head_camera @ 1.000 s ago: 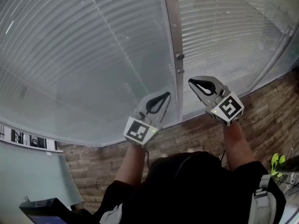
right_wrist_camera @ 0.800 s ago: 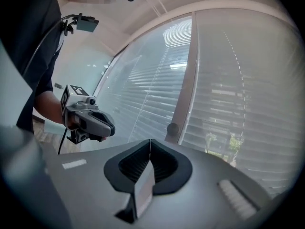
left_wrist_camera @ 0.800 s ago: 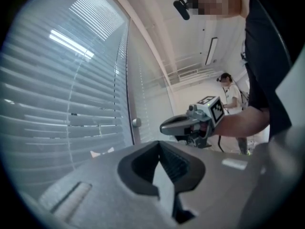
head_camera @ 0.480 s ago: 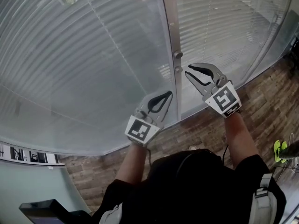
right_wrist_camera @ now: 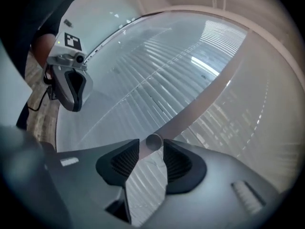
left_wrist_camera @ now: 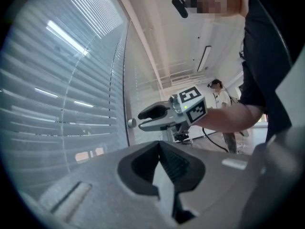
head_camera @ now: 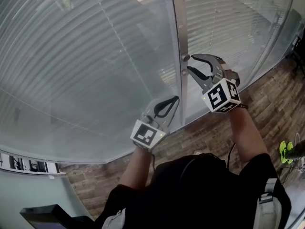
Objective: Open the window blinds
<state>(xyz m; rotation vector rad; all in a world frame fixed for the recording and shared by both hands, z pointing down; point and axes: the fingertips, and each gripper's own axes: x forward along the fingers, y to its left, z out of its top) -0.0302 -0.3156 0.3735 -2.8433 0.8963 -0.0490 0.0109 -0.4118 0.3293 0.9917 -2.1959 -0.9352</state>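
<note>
In the head view, the right gripper (head_camera: 189, 64) points at a slim brushed-metal post (head_camera: 178, 27) that separates two curved glass panes. Its grey plastic jaws are spread in a fork and have just been opening. A small round knob (head_camera: 185, 57) on the post sits right at the upper jaw tip, and a second knob (head_camera: 184, 72) sits just below it, by the lower tip. The blinds (head_camera: 95, 56) hang behind the glass ahead of both grippers. They are thin, pale horizontal slats, tilted shut and crossed by fine cords. The left gripper (head_camera: 175, 99) is lower than the right one and nearer the person, close to the foot of the post. Its jaws are pressed together into a closed teardrop loop with nothing in them. Under both arms lies a floor (head_camera: 267, 109) of brown wood-look planks.

In the left gripper view, the ribbed black pads (left_wrist_camera: 178, 163) meet at the tips, and only air lies beyond them. Past the tips the right gripper (left_wrist_camera: 141, 120) reaches in from the right, its forked jaws at a knob (left_wrist_camera: 131, 123) on the post. The slatted blinds (left_wrist_camera: 57, 94) fill the left side.

In the right gripper view, the jaws stand apart and a round, dull-metal knob (right_wrist_camera: 153, 140) sits exactly between their tips. Whether the ribbed pads (right_wrist_camera: 178, 163) press on it cannot be told. The post (right_wrist_camera: 200, 104) runs away diagonally from the knob, with blinds (right_wrist_camera: 143, 80) on both sides of it. The left gripper (right_wrist_camera: 74, 106) hangs well off to the left, closed.
</note>
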